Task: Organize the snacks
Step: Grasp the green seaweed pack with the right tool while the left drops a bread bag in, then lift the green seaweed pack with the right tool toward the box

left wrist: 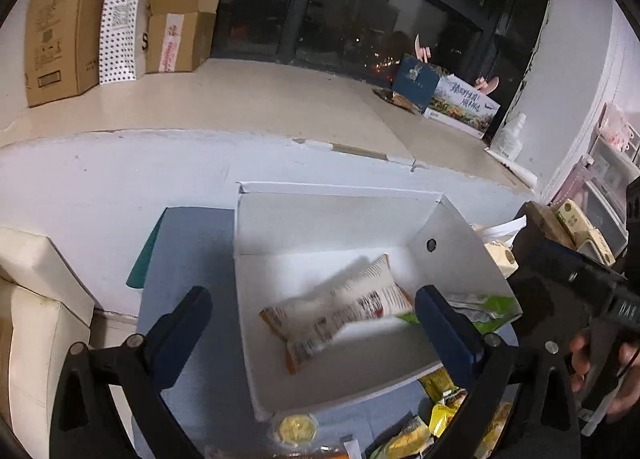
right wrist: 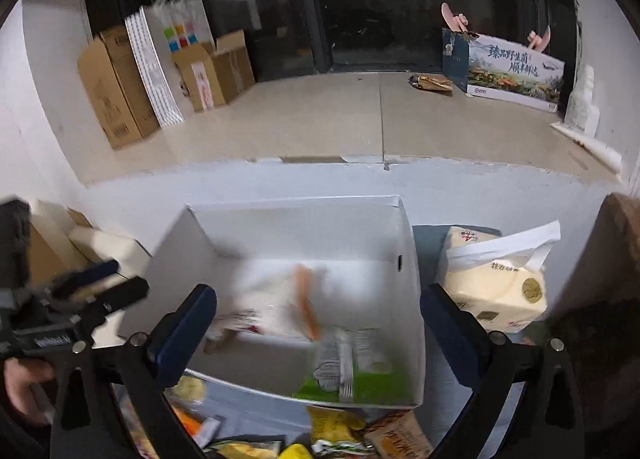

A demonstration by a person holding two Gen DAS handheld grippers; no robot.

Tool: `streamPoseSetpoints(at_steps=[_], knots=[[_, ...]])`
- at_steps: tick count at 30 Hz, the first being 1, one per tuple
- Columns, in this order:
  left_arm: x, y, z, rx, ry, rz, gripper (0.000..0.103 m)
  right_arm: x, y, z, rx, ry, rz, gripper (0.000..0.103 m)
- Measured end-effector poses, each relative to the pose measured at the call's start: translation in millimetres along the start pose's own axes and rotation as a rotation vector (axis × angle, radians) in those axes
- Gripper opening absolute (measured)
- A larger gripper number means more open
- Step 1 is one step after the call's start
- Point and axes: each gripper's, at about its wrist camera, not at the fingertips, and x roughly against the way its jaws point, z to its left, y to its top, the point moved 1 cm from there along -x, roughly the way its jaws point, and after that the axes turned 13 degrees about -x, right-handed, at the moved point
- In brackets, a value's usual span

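— White cardboard, that's what fills the middle: an open white cardboard box (left wrist: pixel 340 227) sitting on the blue-grey tabletop (left wrist: pixel 192 243), pushed up near the pale wall.

— And what's in it?

— A white snack packet with orange edges and printed text (left wrist: pixel 340 307) lies tilted across the box floor, blurred in both views. Beside it, toward the right wall of the box, is a green-and-white snack packet (right wrist: pixel 352 375).

— The claws?

— Both are spread wide with nothing between the fingers. The left claw (left wrist: pixel 312 323) hangs over the near-left part of the box; the right claw (right wrist: pixel 320 323) hangs over its near edge.

— Anything outside the box?

— A cream-coloured pack of tissues with a white handle (right wrist: pixel 496 287) stands just right of it. Nearer us, a heap of yellow and orange snack packets (right wrist: pixel 340 431) lies on the tabletop, along with a small round clear tub with yellow contents (left wrist: pixel 298 429).
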Motion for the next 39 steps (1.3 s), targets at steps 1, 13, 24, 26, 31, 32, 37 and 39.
streamPoseSetpoints(at_steps=[1,13,24,26,31,32,37,39], knots=[[6.4,-1.4,0.0,-0.002,-0.001,-0.008,0.103,9.0,-0.7,-0.8,-0.008,0.014,-0.028,0.103],[114.7,-71.7,-8.6,-0.176,-0.005,-0.183,0.103,118.8,-89.2,0.2,0.152,0.136,-0.116,0.103],[139.9,-185.0,-28.0,-0.11,-0.038,-0.038,0.103,150.9,-226.3,-20.4,0.389,0.044,-0.057,0.103],[143.5,-199.0,-35.7,-0.098,-0.05,-0.043,0.103,144.7,-239.8,-32.6,0.405,0.029,0.002,0.103],[145.3,-210.4,-64.4,-0.172,-0.091,-0.036,0.103,130.6,-251.8,-56.5,0.395,0.005,0.061,0.103],[143.4,-211.2,-73.4,-0.208,-0.102,-0.023,0.103,123.8,-252.5,-62.3,0.387,0.0,0.086,0.103],[133.5,-209.3,-108.5,-0.364,-0.122,0.02,0.103,94.6,-262.6,-69.3,0.425,-0.035,0.157,0.103],[127.8,-209.0,-120.9,-0.418,-0.127,0.041,0.103,79.6,-270.9,-66.8,0.485,-0.099,0.192,0.103]])
